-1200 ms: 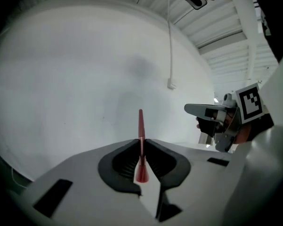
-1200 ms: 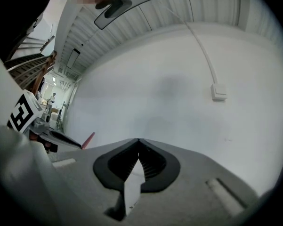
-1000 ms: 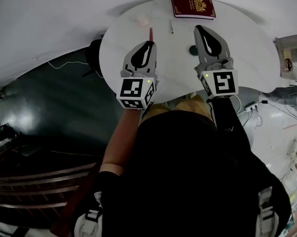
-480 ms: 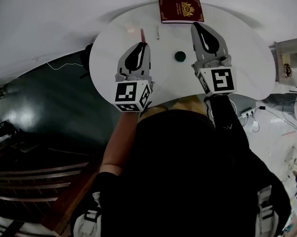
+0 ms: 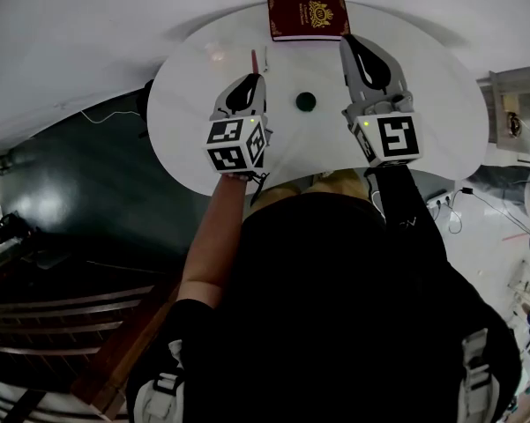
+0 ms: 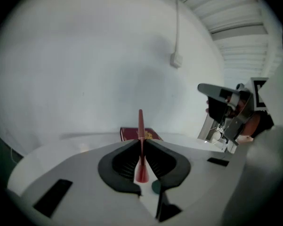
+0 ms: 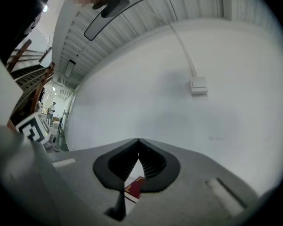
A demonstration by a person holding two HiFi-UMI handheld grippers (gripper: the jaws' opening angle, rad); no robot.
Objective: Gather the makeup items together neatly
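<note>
Gathering is barely begun, in my judgement: the left gripper (image 5: 252,77) is clamped narrow on a red cosmetic pencil (image 6: 141,124) over the round white table (image 5: 185,139). A dark green round item (image 5: 306,101) lies mid-table and a small pale item (image 5: 216,55) well apart at the left, both uncollected. The right gripper (image 7: 139,141) is closed and empty, near the maroon passport-style booklet (image 5: 307,16). A second ago the green item lay just beside the right gripper; it now lies between the two, and the left gripper tilts further down.
</note>
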